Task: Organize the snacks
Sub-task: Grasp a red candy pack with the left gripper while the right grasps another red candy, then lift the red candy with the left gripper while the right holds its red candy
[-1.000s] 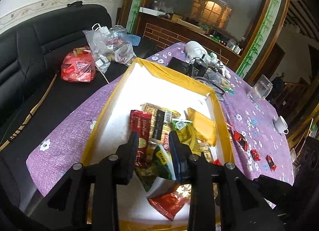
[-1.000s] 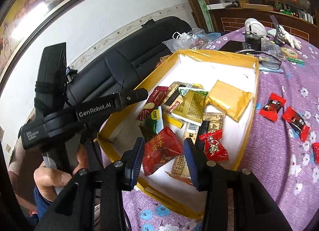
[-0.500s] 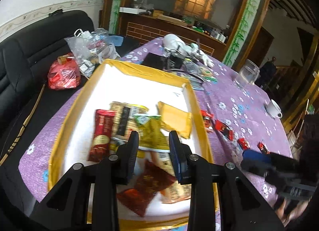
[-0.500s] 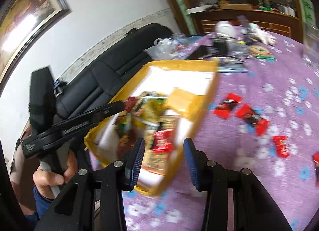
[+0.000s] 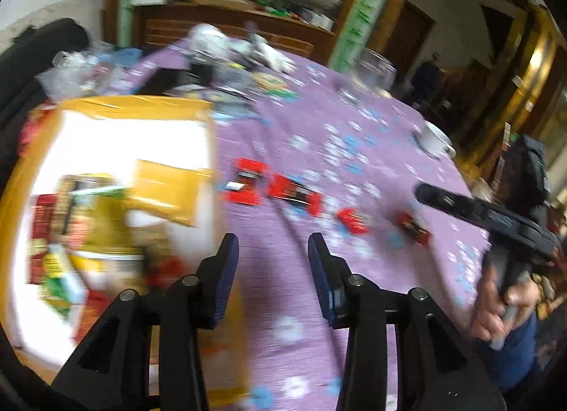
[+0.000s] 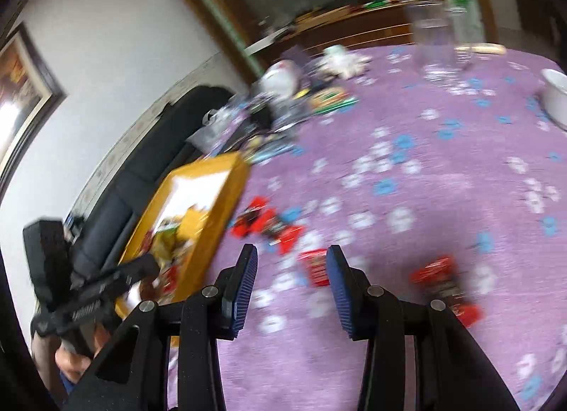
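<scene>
Reaching for red snack packets [image 6: 319, 265] beside the yellow box [image 6: 216, 198], both empty grippers—left gripper [image 5: 273, 276] opening, right gripper [image 6: 292, 287] open—need lowering over one.

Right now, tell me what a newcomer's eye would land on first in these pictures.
The purple flowered tablecloth fills both views, with a row of small red snack packets loose across its middle. At the left stands the yellow-walled box, white inside and heaped with mixed wrappers. In the foreground the left hand-held gripper is opening over bare cloth, nothing between its jaws.
</scene>
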A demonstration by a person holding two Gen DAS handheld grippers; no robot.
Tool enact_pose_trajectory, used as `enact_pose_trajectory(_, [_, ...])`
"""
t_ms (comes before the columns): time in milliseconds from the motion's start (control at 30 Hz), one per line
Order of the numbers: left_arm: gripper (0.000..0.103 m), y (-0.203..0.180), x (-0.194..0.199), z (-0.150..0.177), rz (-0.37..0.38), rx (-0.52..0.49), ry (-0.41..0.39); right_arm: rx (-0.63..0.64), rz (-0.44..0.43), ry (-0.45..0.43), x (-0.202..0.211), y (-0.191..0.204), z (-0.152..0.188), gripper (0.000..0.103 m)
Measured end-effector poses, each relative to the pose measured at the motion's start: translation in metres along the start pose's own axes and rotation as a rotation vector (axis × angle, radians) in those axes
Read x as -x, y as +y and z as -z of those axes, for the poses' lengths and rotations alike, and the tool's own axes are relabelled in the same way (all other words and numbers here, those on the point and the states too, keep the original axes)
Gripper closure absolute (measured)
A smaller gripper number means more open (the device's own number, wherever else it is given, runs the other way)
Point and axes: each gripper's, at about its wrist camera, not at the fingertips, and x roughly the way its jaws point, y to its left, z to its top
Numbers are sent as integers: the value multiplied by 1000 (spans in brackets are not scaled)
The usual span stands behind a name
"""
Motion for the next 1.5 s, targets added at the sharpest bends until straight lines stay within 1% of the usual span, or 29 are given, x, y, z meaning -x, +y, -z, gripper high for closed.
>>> enact_pose_trajectory(33, [65, -7, -5, -1, 20, -4, 17, 1, 35, 3, 0, -7, -3, 60])
enact_pose_trajectory(67, [65, -16, -13, -3, 47, -10, 40, 20, 93, 23, -3, -15, -4, 60])
enact_pose_trajectory(133, [65, -29, -26, -5, 80, -11, 82, 28, 191, 36, -5, -28, -5, 60])
enact_pose_trajectory(167, [65, -35, -33, -6, 92, -7, 103, 29, 216, 51, -7, -33, -5, 60])
enact_pose_trajectory(233, [65, -44, -46, -8, 124, 7, 137, 36, 220, 99, -13, -40, -4, 60])
enact_pose_trajectory(300, [65, -50, -54, -11, 143, 18, 161, 32, 222, 126, -16, -45, -3, 60])
enact_pose_trajectory(367, [65, -57, -61, -14, 133, 12, 169, 41, 250, 151, -19, -46, 0, 60])
enact_pose_trajectory(433, [65, -59, -66, -16, 127, 14, 177, 59, 254, 171, -21, -44, 3, 60])
enact_pose_trajectory(467, [65, -59, -69, -17, 127, 19, 188, 76, 273, 190, -24, -43, 5, 61])
enact_pose_trajectory(533, [65, -60, -75, -20, 127, 27, 200, 99, 311, 213, -28, -42, 9, 61])
enact_pose_trajectory(567, [65, -60, -76, -21, 128, 32, 203, 110, 316, 228, -31, -41, 11, 60])
enact_pose_trajectory(700, [65, -63, -84, -24, 130, 37, 222, 181, 359, 259, -39, -30, 20, 61])
enact_pose_trajectory(767, [65, -67, -89, -25, 125, 30, 232, 221, 396, 255, -40, -24, 24, 65])
enact_pose_trajectory(800, [65, -68, -91, -25, 123, 27, 235, 217, 400, 250, -39, -24, 25, 71])
enact_pose_trajectory(867, [65, -71, -98, -25, 107, 22, 242, 178, 382, 241, -36, -28, 22, 73])
enact_pose_trajectory(967, [65, -76, -107, -24, 74, 8, 245, 109, 337, 229, -32, -38, 17, 74])
enact_pose_trajectory(1067, [65, -83, -117, -23, 24, -34, 232, 80, 335, 208, -28, -41, 13, 74])
enact_pose_trajectory(1200, [65, -84, -126, -19, -3, -74, 206, 67, 331, 183, -24, -41, 11, 74])
enact_pose_trajectory(1233, [68, -85, -126, -17, -8, -93, 181, 62, 329, 180, -23, -41, 10, 74])
enact_pose_trajectory(1300, [74, -88, -125, -13, -32, -129, 154, 57, 318, 171, -21, -40, 9, 74])
enact_pose_trajectory(1367, [81, -89, -124, -9, -49, -164, 120, 52, 313, 163, -20, -39, 8, 74])
enact_pose_trajectory(1400, [83, -88, -123, -7, -53, -170, 104, 49, 306, 158, -19, -39, 8, 74])
enact_pose_trajectory(1500, [83, -84, -120, -4, -38, -166, 71, 48, 263, 138, -16, -34, 8, 74])
